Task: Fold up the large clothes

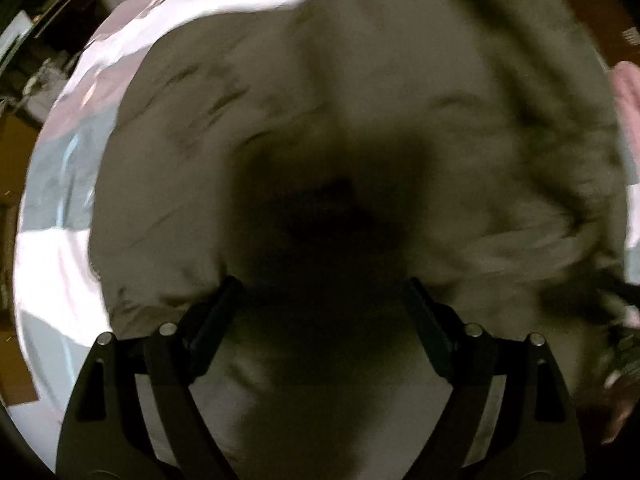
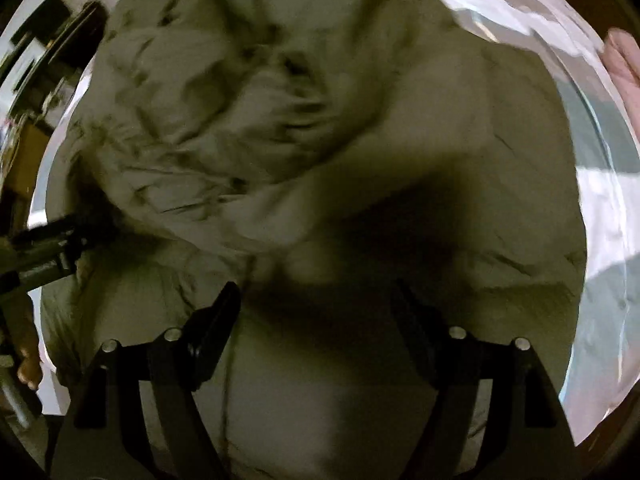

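A large olive-grey padded garment (image 1: 360,100) lies spread over a bed and fills most of the left wrist view. My left gripper (image 1: 322,292) hangs just above it with its jaws wide apart and nothing between them; its shadow falls on the cloth. In the right wrist view the same garment (image 2: 248,112) is bunched and creased at the upper left and smoother at the right. My right gripper (image 2: 316,292) is open and empty, close over the cloth. The other gripper (image 2: 48,248) shows at the left edge of this view, at the garment's edge.
A pale pink, white and blue bedsheet (image 1: 52,264) shows around the garment in the left wrist view and also in the right wrist view (image 2: 600,208). A pink cloth (image 1: 628,92) lies at the right. Dark furniture and clutter (image 1: 48,32) stand beyond the bed.
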{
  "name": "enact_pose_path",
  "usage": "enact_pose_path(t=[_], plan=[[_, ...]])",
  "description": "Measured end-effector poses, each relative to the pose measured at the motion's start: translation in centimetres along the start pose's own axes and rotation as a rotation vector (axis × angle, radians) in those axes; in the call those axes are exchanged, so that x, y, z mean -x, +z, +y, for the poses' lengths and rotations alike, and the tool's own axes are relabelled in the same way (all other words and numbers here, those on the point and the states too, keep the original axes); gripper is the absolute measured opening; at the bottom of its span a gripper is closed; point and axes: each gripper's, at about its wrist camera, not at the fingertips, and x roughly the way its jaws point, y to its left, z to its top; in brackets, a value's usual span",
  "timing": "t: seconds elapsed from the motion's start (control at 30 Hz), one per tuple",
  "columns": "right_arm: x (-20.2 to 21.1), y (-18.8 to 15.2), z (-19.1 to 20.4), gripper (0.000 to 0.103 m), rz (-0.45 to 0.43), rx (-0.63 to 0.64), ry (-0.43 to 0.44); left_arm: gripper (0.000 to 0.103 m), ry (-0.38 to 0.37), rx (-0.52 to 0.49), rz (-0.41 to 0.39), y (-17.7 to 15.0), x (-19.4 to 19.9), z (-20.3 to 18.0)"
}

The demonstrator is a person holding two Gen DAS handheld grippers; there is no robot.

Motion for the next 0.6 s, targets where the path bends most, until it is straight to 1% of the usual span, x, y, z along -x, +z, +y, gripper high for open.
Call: enact_pose_path(t=[0.03, 0.07, 0.1, 0.13, 0.2, 0.23, 0.27, 0.33, 0.37, 0.4, 0.43, 0.47, 0.5, 0.57, 0.6], plan=[[-1.2, 0.2, -1.1, 0.077, 0.018, 0.001, -0.051, 0.085, 0.02, 0.01, 0.026, -0.1, -1.0, 0.5], [-2.2, -0.3, -1.4, 0.077, 0.049, 0.012, -0.089, 0.086, 0.041, 0.029, 0.057, -0.4, -2.3, 1.2], [-3.6, -0.5, -1.9, 0.077, 0.091, 0.022, -0.107, 0.087, 0.032, 0.039, 0.054, -0.3, -2.7, 1.6], [-4.4, -0.5, -2.6, 0.078, 0.099, 0.005, -0.067, 0.087, 0.034, 0.031, 0.038, -0.3, -2.7, 1.5], [-3.8, -0.3, -3.6, 0.078, 0.087, -0.043, -0.032, 0.085, 0.053, -0.013, 0.014, -0.5, -1.8, 0.9], [-3.0, -0.3, -4.0, 0.078, 0.08, -0.064, -0.027, 0.085, 0.048, -0.041, -0.009, -0.9, -0.8, 0.6], [-1.7, -0.6, -4.6, 0.078, 0.054, -0.077, -0.024, 0.085, 0.03, -0.061, -0.04, -1.5, 0.6, 0.7], [0.6, -1.4, -5.4, 0.078, -0.003, -0.077, -0.044, 0.086, -0.001, -0.07, -0.078, -2.4, 2.2, 1.0], [0.9, -1.8, -5.7, 0.078, -0.008, -0.076, -0.054, 0.087, -0.013, -0.073, -0.09, -3.1, 2.5, 1.3], [0.4, -2.5, -6.1, 0.078, 0.011, -0.076, -0.074, 0.089, 0.0, -0.084, -0.09, -4.3, 2.2, 1.4], [-0.5, -3.2, -6.6, 0.082, 0.046, -0.074, -0.09, 0.089, 0.032, -0.105, -0.06, -5.0, 1.2, 1.5], [-2.5, -4.1, -6.9, 0.083, 0.124, -0.045, -0.089, 0.089, 0.055, -0.126, -0.025, -5.6, -0.1, 1.7], [-3.1, -4.9, -7.7, 0.083, 0.124, -0.022, -0.073, 0.089, 0.063, -0.157, -0.004, -6.6, -0.9, 1.7], [-1.7, -5.4, -8.3, 0.083, 0.077, -0.005, -0.044, 0.089, 0.062, -0.216, -0.043, -7.6, 0.2, 2.2], [-0.3, -5.8, -9.1, 0.083, 0.048, -0.025, -0.019, 0.089, 0.069, -0.229, -0.058, -8.1, 1.0, 2.9]])
